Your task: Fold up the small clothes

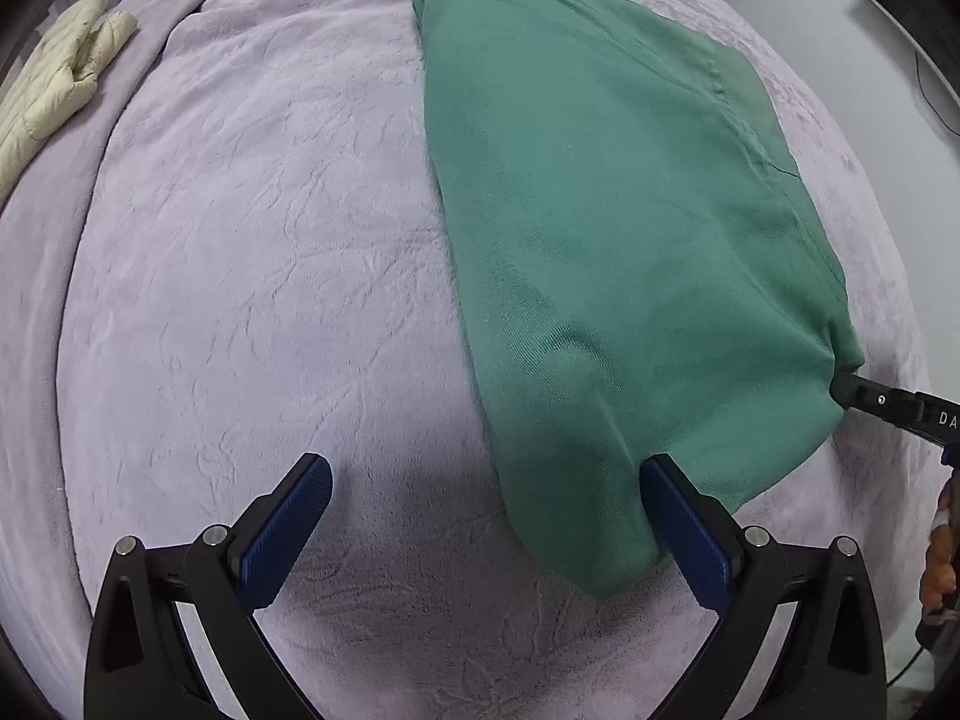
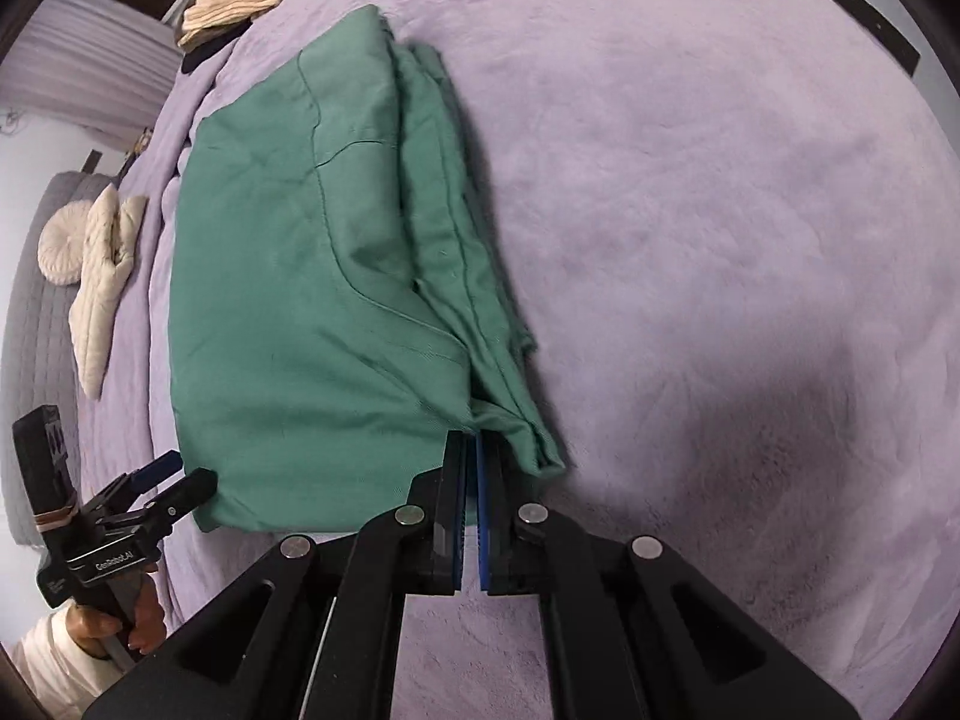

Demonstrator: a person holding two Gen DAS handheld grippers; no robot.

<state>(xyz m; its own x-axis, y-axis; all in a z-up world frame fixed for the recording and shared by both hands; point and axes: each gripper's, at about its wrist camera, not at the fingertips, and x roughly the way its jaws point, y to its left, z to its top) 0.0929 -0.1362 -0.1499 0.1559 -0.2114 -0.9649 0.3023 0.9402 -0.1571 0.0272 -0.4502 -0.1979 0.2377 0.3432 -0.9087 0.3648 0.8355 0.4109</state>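
Lilac fleece blanket (image 1: 252, 252) covers the bed, with wide bare stretches on both sides of the folded green garment (image 1: 600, 228) lying on it. Left tool (image 1: 486, 534) hangs spread wide at the garment's near corner, one finger touching the cloth. Only the right wrist view shows the right tool (image 2: 472, 504) pressed together on the garment's stacked layered edge. Cream padded clothing (image 2: 102, 288) lies well apart near the bed's far edge.

A green cotton garment (image 1: 600, 228) lay folded lengthwise on a lilac plush blanket, its layered edges stacked along one side, one near corner pinched and slightly lifted.
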